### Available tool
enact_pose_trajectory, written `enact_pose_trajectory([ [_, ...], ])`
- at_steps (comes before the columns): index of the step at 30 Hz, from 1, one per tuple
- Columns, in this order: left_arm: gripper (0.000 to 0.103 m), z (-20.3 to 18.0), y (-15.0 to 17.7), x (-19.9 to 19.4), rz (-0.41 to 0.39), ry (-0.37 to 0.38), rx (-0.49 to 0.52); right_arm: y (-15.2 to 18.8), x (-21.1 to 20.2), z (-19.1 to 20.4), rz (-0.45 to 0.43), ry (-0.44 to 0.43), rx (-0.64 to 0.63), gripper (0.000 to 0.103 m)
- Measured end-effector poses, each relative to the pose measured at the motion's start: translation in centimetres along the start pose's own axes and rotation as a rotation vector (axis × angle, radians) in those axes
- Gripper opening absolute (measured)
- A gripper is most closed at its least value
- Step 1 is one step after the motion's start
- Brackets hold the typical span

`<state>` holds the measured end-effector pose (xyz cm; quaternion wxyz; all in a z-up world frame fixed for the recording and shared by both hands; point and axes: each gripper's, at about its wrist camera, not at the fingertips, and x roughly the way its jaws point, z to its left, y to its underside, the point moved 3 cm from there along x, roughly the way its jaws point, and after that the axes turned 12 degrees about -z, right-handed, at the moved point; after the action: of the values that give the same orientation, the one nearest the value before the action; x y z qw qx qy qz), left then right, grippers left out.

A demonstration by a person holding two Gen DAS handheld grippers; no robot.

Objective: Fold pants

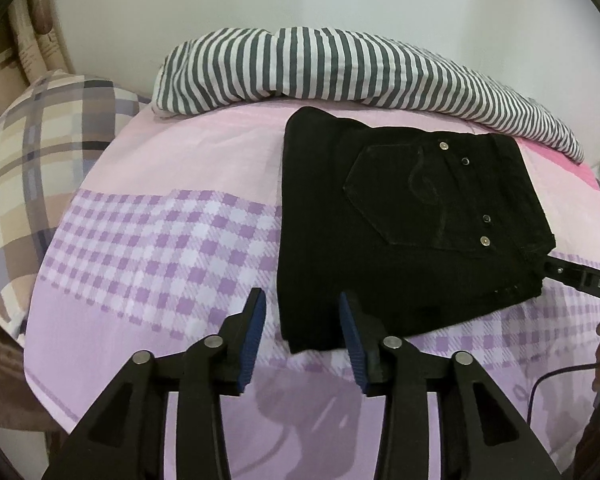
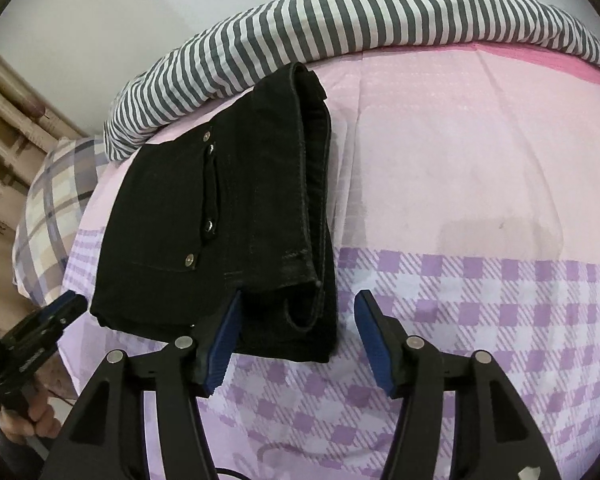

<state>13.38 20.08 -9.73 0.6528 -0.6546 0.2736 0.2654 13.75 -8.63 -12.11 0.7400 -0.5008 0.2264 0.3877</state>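
**Folded black pants lying on a bed, both tongs open and empty**

A pair of black denim pants (image 1: 404,224), already folded into a thick, compact rectangle, is lying flat on a bed covered by a pink and purple checked sheet (image 1: 160,248). A back pocket with small metal rivets is facing up. Behind the pants, a grey and white striped pillow (image 1: 300,68) is resting along the wall, and a beige plaid cushion (image 1: 40,152) is sitting at the bed's left end.

The left tongs (image 1: 303,320) are hovering just above the near left corner of the bundle, blue pads moderately apart, holding nothing. The right tongs (image 2: 298,320) are standing wider at the near right corner, where the stacked hems and layered edges are showing; one pad is appearing over the cloth and the other over the bare sheet, neither pressing.

The denim is looking soft yet fairly heavy, with enough body to keep a crease. Several layers are stacking up, so a pinch on only the top layer would likely be peeling the fold open. The safer hold seems to be the full thickness at the two near corners, or the thick seamed edge on the right, where the rough weave should be gripping the ribbed pads well.
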Motion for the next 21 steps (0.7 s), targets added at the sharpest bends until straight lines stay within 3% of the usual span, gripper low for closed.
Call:
enact_pose_trajectory([
  [4, 0.045, 0.1, 0.4, -0.9, -0.003, -0.013, -0.015, 0.1, -0.3, 0.3, -0.008, 0.019, 0.000, 0.055],
  [8, 0.047, -0.2, 0.9, -1.6, 0.003, -0.004, -0.029, 0.1, -1.8, 2.4, -0.056, 0.061, -0.100, 0.055],
  [16, 0.069, -1.0, 1.8, -3.4, -0.017, -0.042, -0.016, 0.8, -5.4, 6.6, -0.191, 0.128, -0.242, 0.091],
  [21, 0.073, -1.5, 2.2, -4.6, -0.043, -0.055, 0.006, 1.8, -7.0, 8.5, -0.273, 0.166, -0.293, 0.100],
])
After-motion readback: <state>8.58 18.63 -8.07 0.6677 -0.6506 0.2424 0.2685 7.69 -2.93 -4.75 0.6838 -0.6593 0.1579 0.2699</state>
